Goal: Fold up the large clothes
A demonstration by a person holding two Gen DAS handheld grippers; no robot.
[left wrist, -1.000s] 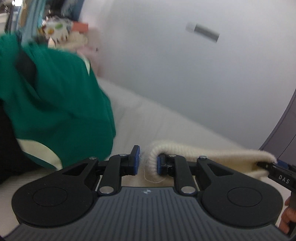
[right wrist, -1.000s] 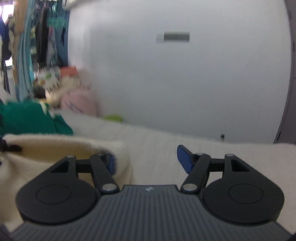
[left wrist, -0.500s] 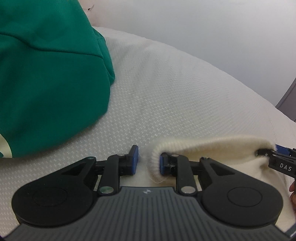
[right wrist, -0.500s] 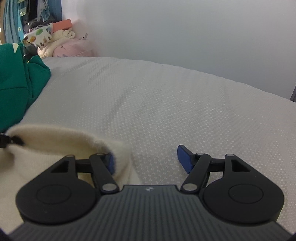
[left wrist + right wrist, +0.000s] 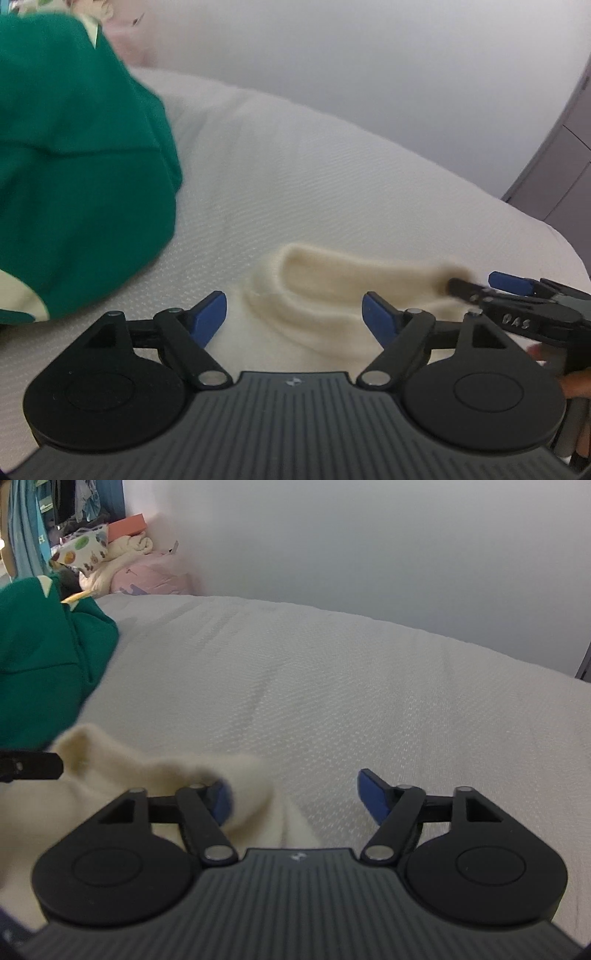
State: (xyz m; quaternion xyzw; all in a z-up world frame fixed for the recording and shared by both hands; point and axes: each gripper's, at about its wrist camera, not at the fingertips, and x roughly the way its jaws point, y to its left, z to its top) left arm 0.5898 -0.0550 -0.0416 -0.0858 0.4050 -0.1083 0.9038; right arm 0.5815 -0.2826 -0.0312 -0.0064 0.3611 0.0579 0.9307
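Through the left wrist camera, my left gripper [image 5: 293, 314] has just spread wide and let go of the cream knit garment [image 5: 332, 284], which half a second ago it pinched; the rolled hem now lies loose on the bed [image 5: 295, 177] between the pads. I take this as the end of a fold. The green garment [image 5: 74, 166] crowds my left; ahead is open mattress.

Through the right wrist camera, my right gripper [image 5: 291, 794] stays wide, gripping nothing, its left pad touching the cream edge. Ahead and right, bare bed runs to the wall.
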